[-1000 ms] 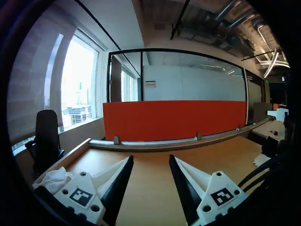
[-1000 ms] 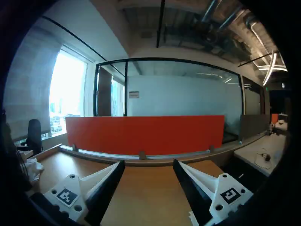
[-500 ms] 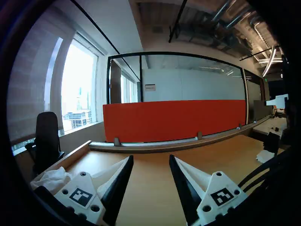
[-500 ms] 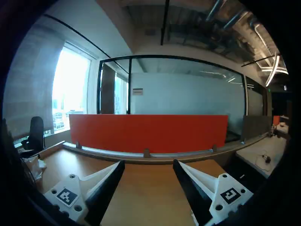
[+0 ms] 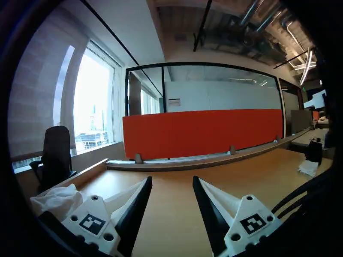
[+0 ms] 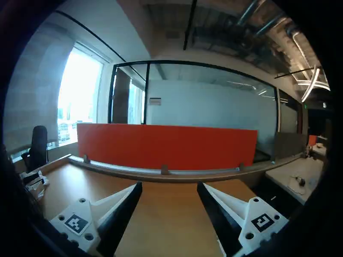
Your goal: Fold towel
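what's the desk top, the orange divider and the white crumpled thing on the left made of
The desk top looks like wood or wood-look laminate, smooth and satin: warm brown with a faint sheen. The orange divider is matte and even, without reflections, so probably a fabric-covered panel; no weave is discernible. The white crumpled thing is soft cloth, likely the towel: loose folds and creases.

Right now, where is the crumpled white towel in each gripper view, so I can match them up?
Left gripper view: crumpled white towel at lower left, on the wooden desk near its left edge.
Right gripper view: small white shape at the far left edge, probably that towel; too small to be sure.
Shared landmark: the orange divider panel along the desk's back edge.
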Motion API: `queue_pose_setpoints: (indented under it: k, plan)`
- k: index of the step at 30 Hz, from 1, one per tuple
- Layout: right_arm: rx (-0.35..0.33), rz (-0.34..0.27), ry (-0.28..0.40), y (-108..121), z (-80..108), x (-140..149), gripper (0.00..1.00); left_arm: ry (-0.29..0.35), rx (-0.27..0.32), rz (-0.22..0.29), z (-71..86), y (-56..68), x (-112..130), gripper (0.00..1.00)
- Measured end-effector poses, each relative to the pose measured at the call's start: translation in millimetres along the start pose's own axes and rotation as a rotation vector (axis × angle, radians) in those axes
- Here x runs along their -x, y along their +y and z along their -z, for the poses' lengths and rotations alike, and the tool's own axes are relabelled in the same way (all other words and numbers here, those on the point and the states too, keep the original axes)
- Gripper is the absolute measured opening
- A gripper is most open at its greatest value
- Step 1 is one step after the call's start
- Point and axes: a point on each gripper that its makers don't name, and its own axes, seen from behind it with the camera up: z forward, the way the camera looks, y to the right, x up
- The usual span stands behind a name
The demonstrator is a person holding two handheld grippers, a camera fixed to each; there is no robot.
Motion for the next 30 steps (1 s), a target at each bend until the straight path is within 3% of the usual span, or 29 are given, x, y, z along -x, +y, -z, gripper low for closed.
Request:
queue_pose_setpoints:
  k: [16, 30]
  plan:
    - [0.026, 0.004, 0.021, 2.9, 1.2, 30.1, 0.99, 0.0, -0.002, 0.012, 1.5, 2.5, 60.5, 0.69]
    - [0.028, 0.013, 0.02, 9.7, -2.6, 44.0, 0.99, 0.007, -0.018, 0.021, 2.5, 0.6, 75.5, 0.69]
